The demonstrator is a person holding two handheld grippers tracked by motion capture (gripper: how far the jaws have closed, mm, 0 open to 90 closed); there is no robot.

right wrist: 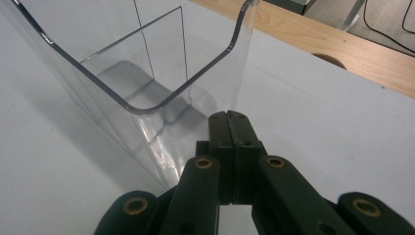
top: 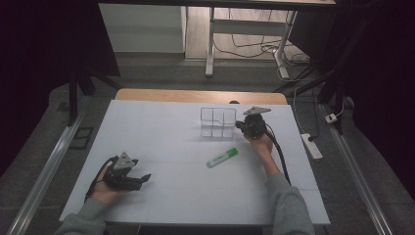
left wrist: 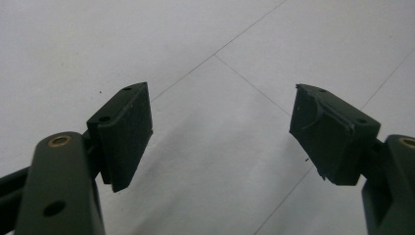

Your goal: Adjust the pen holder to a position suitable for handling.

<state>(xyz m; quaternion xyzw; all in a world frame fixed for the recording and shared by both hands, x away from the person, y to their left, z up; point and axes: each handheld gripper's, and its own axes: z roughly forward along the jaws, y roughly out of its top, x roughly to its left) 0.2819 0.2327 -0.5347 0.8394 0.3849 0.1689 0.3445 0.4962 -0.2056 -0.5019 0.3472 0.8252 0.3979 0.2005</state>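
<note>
Your right claw (right wrist: pixel 230 120) is pressed together on the wall of the clear organizer (top: pixel 218 122) near the worktop's (top: pixel 161 147) far edge — apparently pinching it. The green marker (top: pixel 222 157) lies loose toward the middle, not yet binned. Left claw (left wrist: pixel 220 134) rests spread at the near-left corner — dim room, white surface.

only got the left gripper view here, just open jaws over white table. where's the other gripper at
Observer: The right gripper is beside the clear organizer, at its right side.
Operator: holding it?
Observer: I can't tell. Its jaws are shut, their tips right at the organizer's wall.
Operator: anything else out there
Observer: A green highlighter lies on the white table, nearer the person than the organizer.
</note>
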